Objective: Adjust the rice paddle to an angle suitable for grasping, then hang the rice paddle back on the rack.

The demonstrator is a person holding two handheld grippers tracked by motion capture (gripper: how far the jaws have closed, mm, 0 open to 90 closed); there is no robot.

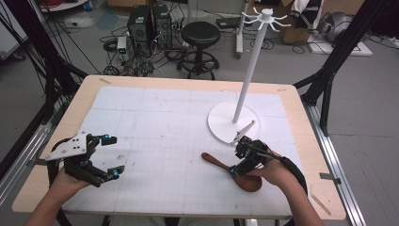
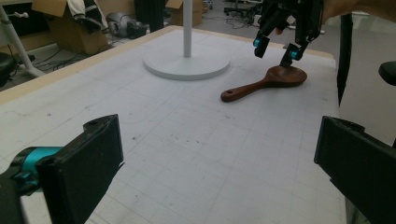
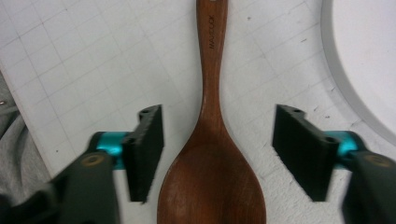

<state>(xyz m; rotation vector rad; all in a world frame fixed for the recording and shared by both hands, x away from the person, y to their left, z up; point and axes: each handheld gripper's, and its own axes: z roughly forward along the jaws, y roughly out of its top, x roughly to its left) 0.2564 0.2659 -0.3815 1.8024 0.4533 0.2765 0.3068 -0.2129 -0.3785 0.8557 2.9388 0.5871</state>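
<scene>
1 wooden spoon [image 3: 212, 154], 1 stand [image 1: 234, 123] — 2 grippers, left gripper [image 1: 109, 156] and right gripper [image 3: 217, 149], both spread.

Beyond my table's [image 1: 301, 101] far edge I see grey floor [image 1: 61, 52] littered with cables [image 1: 129, 68]. A black round stool [image 1: 201, 33] stands at top centre, dark computer boxes [image 1: 149, 23] left of it, cardboard boxes [image 1: 301, 26] at upper right. Black frame struts [image 1: 341, 47] cross both upper corners.
</scene>
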